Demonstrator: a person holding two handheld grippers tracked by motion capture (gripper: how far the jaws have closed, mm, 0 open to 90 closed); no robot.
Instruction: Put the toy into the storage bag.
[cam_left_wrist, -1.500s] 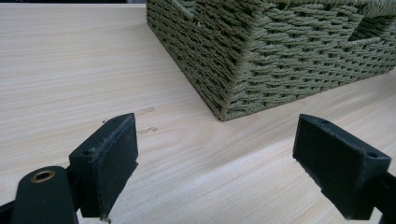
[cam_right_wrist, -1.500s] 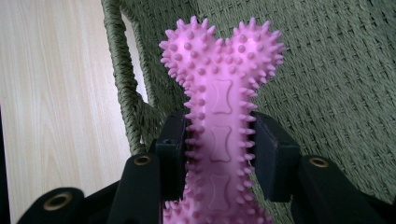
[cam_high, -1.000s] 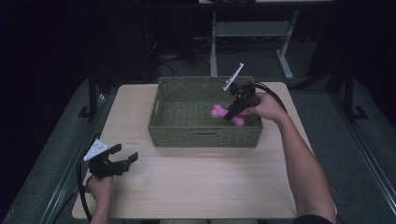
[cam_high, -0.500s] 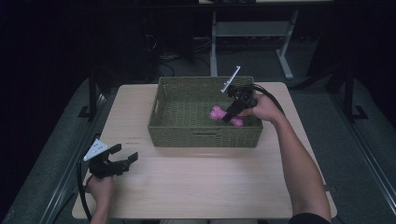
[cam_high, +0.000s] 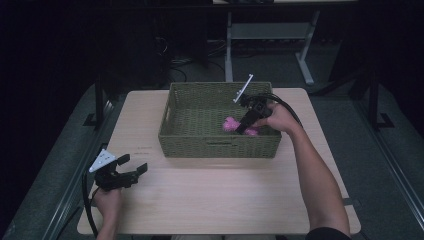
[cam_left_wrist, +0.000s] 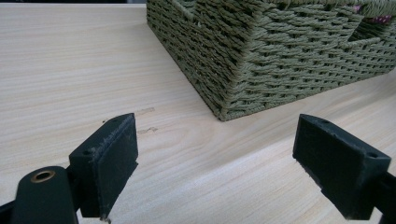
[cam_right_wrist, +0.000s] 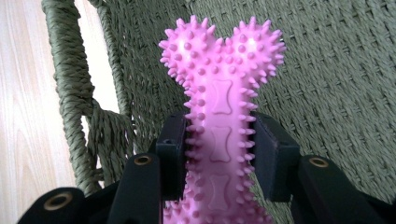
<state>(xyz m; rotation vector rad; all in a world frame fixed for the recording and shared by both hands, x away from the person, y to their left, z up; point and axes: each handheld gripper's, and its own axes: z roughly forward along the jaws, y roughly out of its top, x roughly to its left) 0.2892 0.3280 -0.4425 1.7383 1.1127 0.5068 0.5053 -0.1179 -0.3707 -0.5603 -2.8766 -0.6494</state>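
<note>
Little has moved since a second ago. Nearest, the left gripper (cam_high: 134, 172) rests wide open and empty on the table (cam_high: 210, 200). Farther off, the right gripper (cam_right_wrist: 219, 154) clamps a pink spiky bone toy (cam_right_wrist: 222, 93) inside the woven basket (cam_high: 215, 145). Probably placing; next would be releasing it.

The woven basket (cam_high: 220, 145) stands mid-bench — its walls block any low pass across the far middle. Bare bench (cam_high: 215, 195) lies open in front and on both sides. Inside the basket, the right tool (cam_high: 243, 125) and pink spiky bone (cam_high: 231, 124) crowd the right part — the left part is free.
</note>
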